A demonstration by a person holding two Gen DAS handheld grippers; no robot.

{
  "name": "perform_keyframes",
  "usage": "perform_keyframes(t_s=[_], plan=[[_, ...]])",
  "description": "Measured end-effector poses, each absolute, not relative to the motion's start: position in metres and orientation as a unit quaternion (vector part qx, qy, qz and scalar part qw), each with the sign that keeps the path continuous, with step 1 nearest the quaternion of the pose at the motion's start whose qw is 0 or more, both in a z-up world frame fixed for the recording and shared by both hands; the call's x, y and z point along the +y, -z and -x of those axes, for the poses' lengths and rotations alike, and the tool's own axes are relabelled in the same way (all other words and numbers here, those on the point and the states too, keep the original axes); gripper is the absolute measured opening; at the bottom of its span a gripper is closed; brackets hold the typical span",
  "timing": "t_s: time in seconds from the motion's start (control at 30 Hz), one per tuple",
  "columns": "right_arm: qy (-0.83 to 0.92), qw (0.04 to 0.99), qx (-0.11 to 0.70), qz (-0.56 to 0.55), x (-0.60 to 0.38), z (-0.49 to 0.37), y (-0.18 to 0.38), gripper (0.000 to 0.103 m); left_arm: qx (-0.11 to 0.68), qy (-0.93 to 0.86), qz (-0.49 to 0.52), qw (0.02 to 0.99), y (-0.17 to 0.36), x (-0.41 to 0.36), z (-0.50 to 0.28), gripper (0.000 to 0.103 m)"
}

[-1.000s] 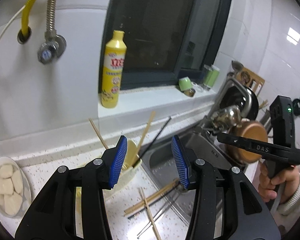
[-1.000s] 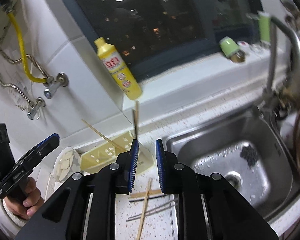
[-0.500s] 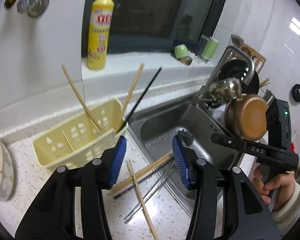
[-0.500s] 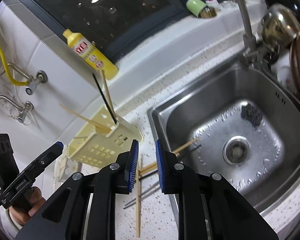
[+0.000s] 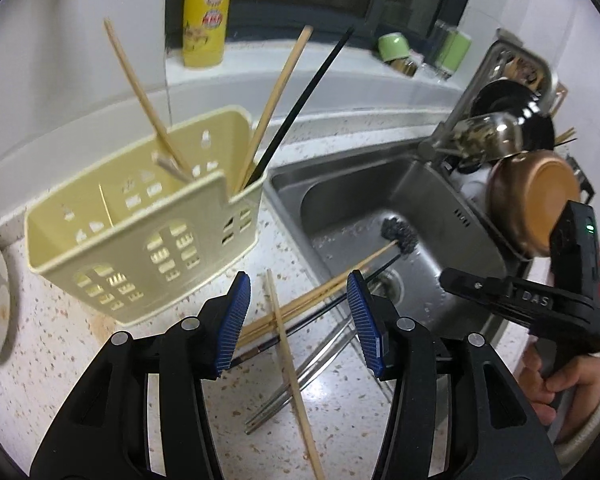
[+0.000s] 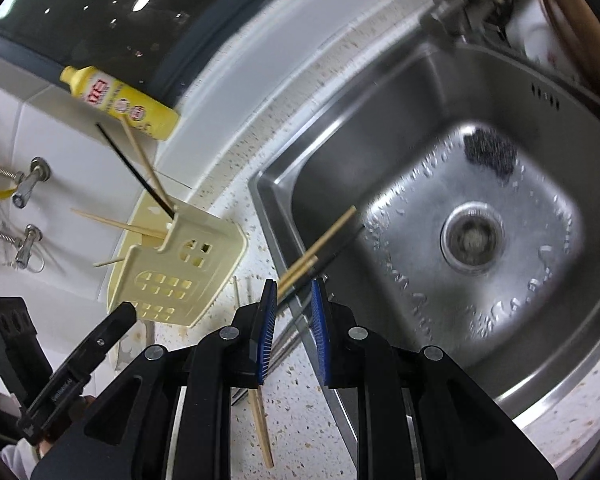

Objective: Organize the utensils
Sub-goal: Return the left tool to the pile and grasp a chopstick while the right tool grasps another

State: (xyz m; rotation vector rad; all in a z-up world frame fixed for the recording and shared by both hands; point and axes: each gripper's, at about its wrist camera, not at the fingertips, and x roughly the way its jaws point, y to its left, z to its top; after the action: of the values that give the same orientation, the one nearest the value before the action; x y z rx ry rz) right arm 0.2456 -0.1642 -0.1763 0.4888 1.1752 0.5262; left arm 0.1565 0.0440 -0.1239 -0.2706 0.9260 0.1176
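Your left gripper (image 5: 298, 316) holds its fingers half apart and empty above loose chopsticks (image 5: 300, 312) crossed on the speckled surface (image 5: 60, 360), some tips overhanging the sink (image 5: 420, 208). Your right gripper (image 6: 294, 328) has its fingers narrow, also empty. You seem to be reaching: next, close on one stick. The yellow holder (image 5: 140, 240), far left, already has several standing.

A yellow detergent bottle (image 5: 207, 12) stands on the far window ledge, a steel sink (image 5: 440, 200) with a dark scouring pad (image 5: 400, 234) lies right, and a copper pan (image 5: 534, 202) leans beyond it.
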Motion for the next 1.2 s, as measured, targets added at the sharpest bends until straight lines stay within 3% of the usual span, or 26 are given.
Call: perform_keyframes(t_s=[0.47, 0.97, 1.2], plan=[[-0.228, 0.724, 0.586, -0.283, -0.157, -0.258, 0.237, 0.016, 0.48, -0.112, 0.122, 0.861, 0.186, 0.047, -0.185, 0.049], [-0.235, 0.686, 0.601, -0.337, -0.154, -0.266, 0.27, 0.016, 0.504, -0.115, 0.126, 0.847, 0.217, 0.055, -0.213, 0.047], [-0.246, 0.681, 0.599, -0.343, -0.149, -0.27, 0.274, 0.013, 0.515, -0.118, 0.133, 0.839, 0.226, 0.058, -0.222, 0.028]])
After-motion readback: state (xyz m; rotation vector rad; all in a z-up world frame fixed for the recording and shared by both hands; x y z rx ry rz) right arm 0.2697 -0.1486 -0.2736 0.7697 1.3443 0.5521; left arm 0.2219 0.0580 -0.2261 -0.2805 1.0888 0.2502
